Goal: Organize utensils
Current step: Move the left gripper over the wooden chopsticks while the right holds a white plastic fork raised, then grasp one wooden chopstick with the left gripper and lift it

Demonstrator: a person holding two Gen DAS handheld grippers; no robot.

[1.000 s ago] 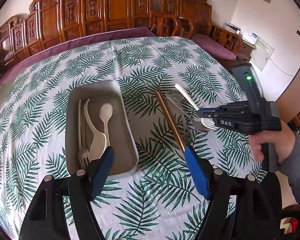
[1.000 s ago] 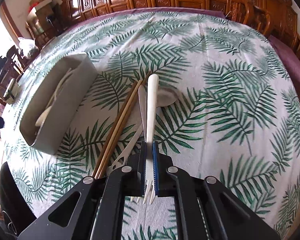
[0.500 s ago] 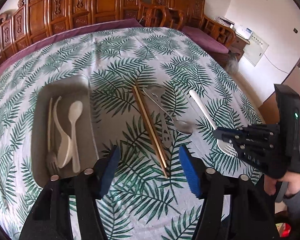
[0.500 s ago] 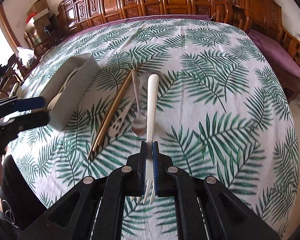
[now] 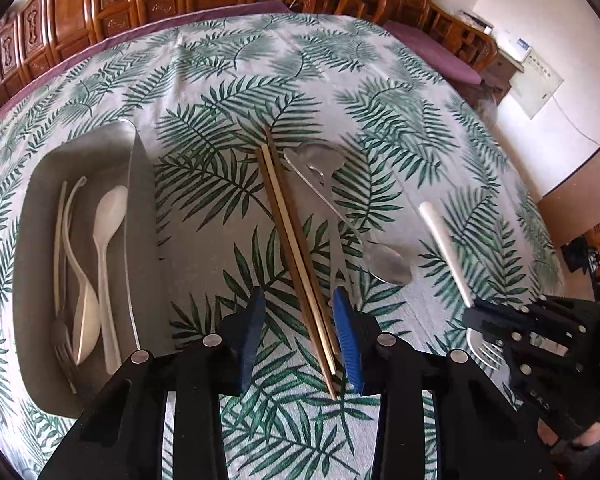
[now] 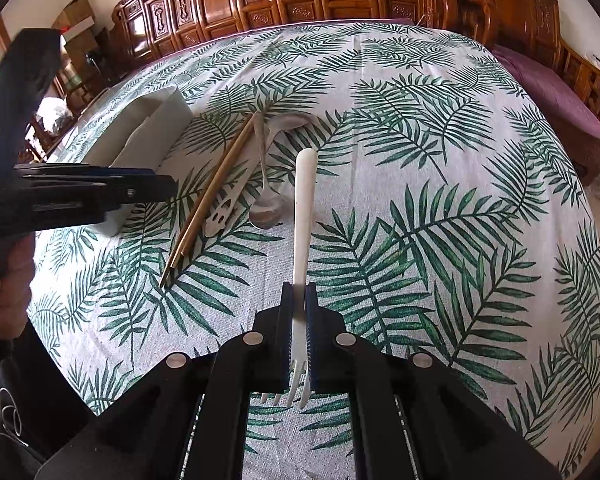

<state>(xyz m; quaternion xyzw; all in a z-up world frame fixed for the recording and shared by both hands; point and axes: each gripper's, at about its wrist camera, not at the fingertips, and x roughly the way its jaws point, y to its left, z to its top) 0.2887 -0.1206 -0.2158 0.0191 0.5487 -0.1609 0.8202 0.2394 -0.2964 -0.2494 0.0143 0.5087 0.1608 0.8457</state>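
Left tongs (image 5: 298,320) closing, not yet gripping, straddling chopsticks (image 5: 296,248); right tongs (image 6: 299,312) clamp white fork (image 6: 303,216).

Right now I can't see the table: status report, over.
Right gripper shut on white plastic fork. Left gripper closing around gold chopsticks, not yet pinched. Steel spoon alongside them.

Leaf-print tablecloth (image 5: 228,80) covers table; grey tray (image 5: 140,216), gold chopsticks (image 5: 296,256), metal spoon (image 5: 384,264) on it.
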